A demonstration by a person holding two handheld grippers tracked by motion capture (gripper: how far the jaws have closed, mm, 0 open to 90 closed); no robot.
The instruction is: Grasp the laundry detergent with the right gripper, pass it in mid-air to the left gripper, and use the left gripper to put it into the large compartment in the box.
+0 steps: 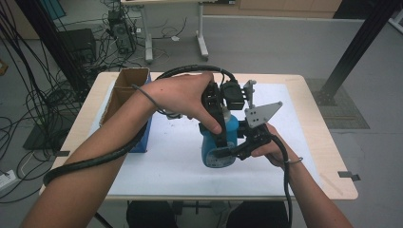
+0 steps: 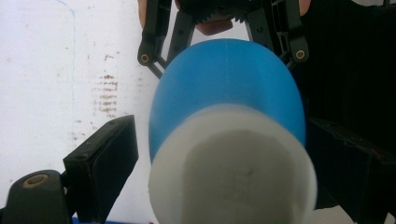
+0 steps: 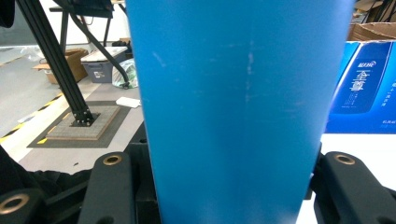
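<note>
— So where's the blue bottle (image 1: 217,151) sitting?

— Over the white sheet (image 1: 157,175) on the table (image 1: 328,152), towards the middle, just right of the blue carton (image 1: 142,137) with its flaps open. Its white cap (image 2: 233,168) points up at the left tongs.

— And the right tongs (image 1: 236,151)?

— Clenched on the bottle's body. In the right gripper view the blue wall (image 3: 238,112) rises between the two black jaws, pressed on both sides, and the person's right hand (image 1: 266,148) is behind them at the bottle's right.

— What about the left tongs (image 1: 217,137)?

— They come down from above, held in the left hand (image 1: 183,97). In the left gripper view the cap end sits between the jaws: a bare strip of white sheet shows between the left jaw and the bottle, so that side is clear of it. The right jaw is dark and close to the cap; I cannot tell whether it touches. I'd call them released, straddling the cap rather than gripping it.

— Anything else nearby?

— A thick black cable (image 1: 95,159) loops over the left forearm and off the table's near edge
</note>
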